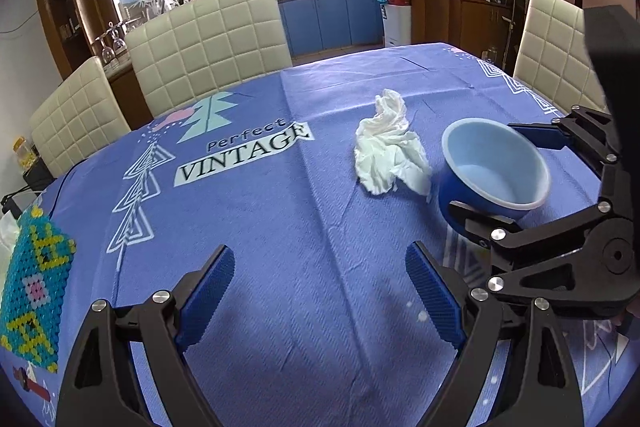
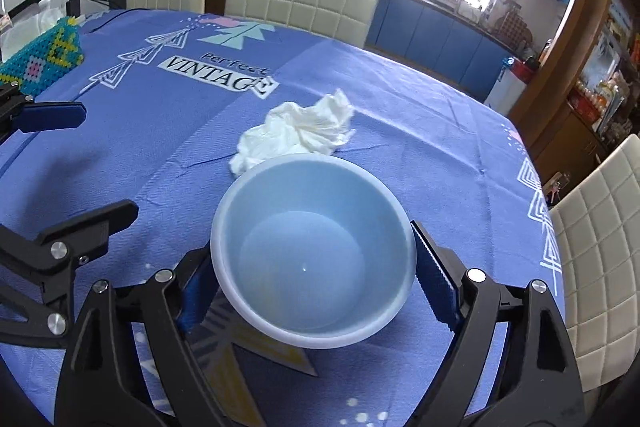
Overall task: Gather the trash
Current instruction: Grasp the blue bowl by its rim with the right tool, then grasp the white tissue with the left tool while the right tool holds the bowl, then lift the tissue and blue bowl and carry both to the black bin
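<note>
Our right gripper (image 2: 314, 267) has its two blue-padded fingers (image 2: 434, 283) pressed against opposite sides of the blue bowl (image 2: 312, 259), clamping it upright just above the tablecloth (image 2: 420, 131); the bowl looks empty. Just beyond the fingertips, past the bowl's far rim, lies the crumpled white tissue (image 2: 296, 135), and we cannot tell if it touches the bowl. From the left wrist view, our left gripper (image 1: 320, 295) hangs with its fingers (image 1: 212, 291) spread wide, nothing between them but tablecloth (image 1: 280, 227). The tissue (image 1: 390, 151) sits ahead of the left fingertips, a little to their right, and the bowl (image 1: 494, 171) is further right, beside it, inside the right gripper (image 1: 504, 175). Off beyond the left finger rests a beaded box (image 1: 34, 287).
</note>
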The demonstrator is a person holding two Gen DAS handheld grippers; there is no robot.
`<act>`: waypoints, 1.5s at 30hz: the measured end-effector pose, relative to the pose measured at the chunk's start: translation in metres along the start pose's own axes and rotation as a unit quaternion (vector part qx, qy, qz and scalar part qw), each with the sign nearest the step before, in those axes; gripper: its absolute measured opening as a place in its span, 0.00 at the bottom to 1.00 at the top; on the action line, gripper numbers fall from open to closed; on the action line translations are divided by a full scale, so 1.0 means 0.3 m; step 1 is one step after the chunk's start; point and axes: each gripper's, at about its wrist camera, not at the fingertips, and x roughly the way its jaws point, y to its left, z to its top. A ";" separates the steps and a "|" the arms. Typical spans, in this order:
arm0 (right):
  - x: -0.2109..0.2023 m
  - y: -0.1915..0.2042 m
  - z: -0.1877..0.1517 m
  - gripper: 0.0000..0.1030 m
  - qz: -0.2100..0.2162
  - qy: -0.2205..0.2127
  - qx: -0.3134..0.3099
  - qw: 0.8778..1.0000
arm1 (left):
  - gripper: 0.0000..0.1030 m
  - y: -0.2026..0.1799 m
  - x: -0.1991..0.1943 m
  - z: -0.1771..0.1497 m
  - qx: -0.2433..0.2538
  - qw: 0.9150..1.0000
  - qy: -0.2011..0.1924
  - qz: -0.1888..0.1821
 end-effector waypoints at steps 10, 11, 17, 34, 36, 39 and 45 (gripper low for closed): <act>-0.017 -0.191 -0.028 0.82 -0.058 -0.003 0.033 0.998 | 0.83 -0.128 0.119 0.115 0.030 0.999 -0.003 -0.036; -0.014 -0.210 -0.028 0.82 -0.065 -0.003 0.034 0.997 | 0.83 -0.137 0.133 0.120 0.033 0.999 -0.002 -0.036; -0.004 -0.280 -0.021 0.82 -0.075 -0.007 0.050 0.996 | 0.83 -0.186 0.234 0.159 0.063 0.997 0.012 -0.038; -0.028 -0.287 -0.018 0.82 -0.042 -0.021 0.068 0.997 | 0.36 -0.173 0.299 0.211 0.034 0.995 0.034 -0.092; -0.043 -0.279 -0.020 0.82 -0.044 -0.023 0.066 0.997 | 0.18 -0.192 0.286 0.207 0.051 0.995 0.034 -0.082; -0.069 -0.271 -0.031 0.82 -0.042 -0.024 0.066 0.997 | 0.13 -0.199 0.267 0.196 0.058 0.995 0.034 -0.080; -0.134 -0.256 -0.080 0.82 -0.046 -0.021 0.065 0.997 | 0.12 -0.223 0.183 0.146 0.070 0.994 0.027 -0.080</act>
